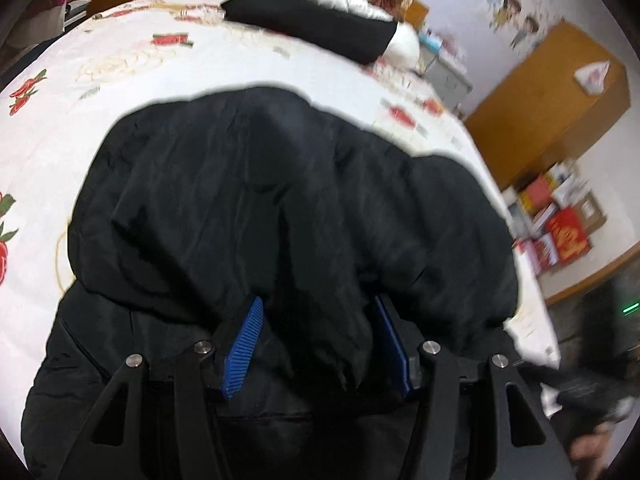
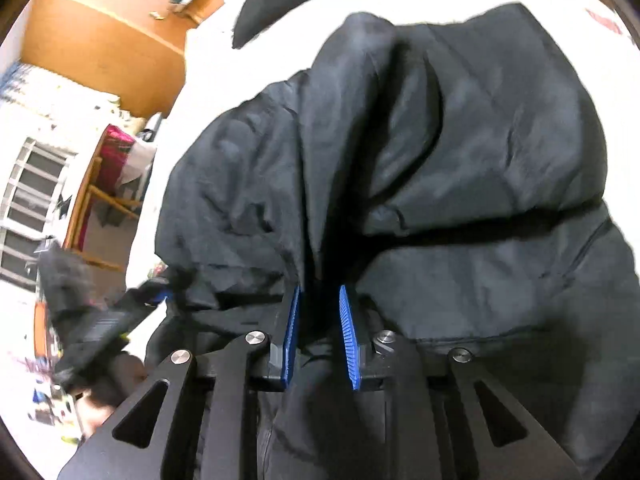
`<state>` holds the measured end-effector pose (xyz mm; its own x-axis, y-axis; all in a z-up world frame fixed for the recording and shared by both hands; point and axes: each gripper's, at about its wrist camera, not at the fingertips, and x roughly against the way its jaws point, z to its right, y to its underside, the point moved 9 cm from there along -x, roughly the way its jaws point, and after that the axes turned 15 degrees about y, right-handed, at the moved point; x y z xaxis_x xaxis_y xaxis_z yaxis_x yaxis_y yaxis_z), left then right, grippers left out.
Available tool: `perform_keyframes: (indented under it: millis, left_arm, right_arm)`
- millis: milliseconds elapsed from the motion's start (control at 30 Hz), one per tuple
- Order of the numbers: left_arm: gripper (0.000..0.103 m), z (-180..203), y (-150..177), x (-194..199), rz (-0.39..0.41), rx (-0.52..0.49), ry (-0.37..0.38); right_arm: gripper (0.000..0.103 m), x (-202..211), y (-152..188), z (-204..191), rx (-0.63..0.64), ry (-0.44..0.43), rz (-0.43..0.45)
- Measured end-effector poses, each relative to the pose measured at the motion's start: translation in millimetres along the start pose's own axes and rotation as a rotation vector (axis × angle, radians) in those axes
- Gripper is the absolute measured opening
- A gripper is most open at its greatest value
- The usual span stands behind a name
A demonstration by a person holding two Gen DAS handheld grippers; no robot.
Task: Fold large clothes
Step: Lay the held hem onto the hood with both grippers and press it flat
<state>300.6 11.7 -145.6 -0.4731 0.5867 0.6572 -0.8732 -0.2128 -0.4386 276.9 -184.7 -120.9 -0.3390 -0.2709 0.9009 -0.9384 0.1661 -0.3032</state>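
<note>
Left wrist view: my left gripper points steeply down into the black jacket, which lies heaped on the flowered bedsheet. The jacket spreads directly ahead of and beneath my fingers, its bulk running crosswise to them, left to right. A thick fold of fabric fills the space between the blue pads, which stand moderately spread with cloth bunched against both; I judge this a hold on a thick gather, though the tips are buried and I cannot confirm it. A second folded dark garment lies well apart at the far end of the bed.

Right wrist view: my right gripper is set at a similar downward angle on the same jacket. Its pads sit close together, with a narrow ridge of fabric rising from the gap; whether they actually pinch it I cannot tell. The jacket's mass lies ahead and to the right. My left gripper shows at the left edge, just beside the jacket's border, so both hands work the near hem side by side.
</note>
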Motion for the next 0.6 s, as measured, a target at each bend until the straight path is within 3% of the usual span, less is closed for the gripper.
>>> perform_keyframes:
  millis: [167, 300, 400, 500, 600]
  left_arm:
    - [0.058, -10.5, 7.0, -3.8, 0.005, 0.004, -0.006]
    - [0.060, -12.3, 8.2, -8.6, 0.004, -0.023, -0.032]
    - [0.062, -16.8, 13.1, -14.4, -0.002, -0.040, -0.055]
    - [0.062, -21.3, 18.7, -22.3, -0.016, -0.057, -0.087]
    - [0.062, -22.6, 20.1, -27.0, -0.017, -0.081, -0.119]
  right_arm:
    - [0.021, 42.0, -30.8, -8.3, 0.081, 0.037, 0.173]
    - [0.021, 25.4, -44.7, -30.0, 0.183, 0.083, 0.229]
    - [0.020, -19.3, -37.8, -17.2, 0.223, 0.192, 0.169]
    - [0.010, -56.1, -23.7, 8.9, 0.180, 0.189, 0.099]
    - [0.003, -63.5, -20.0, 18.9, 0.168, 0.201, 0.104]
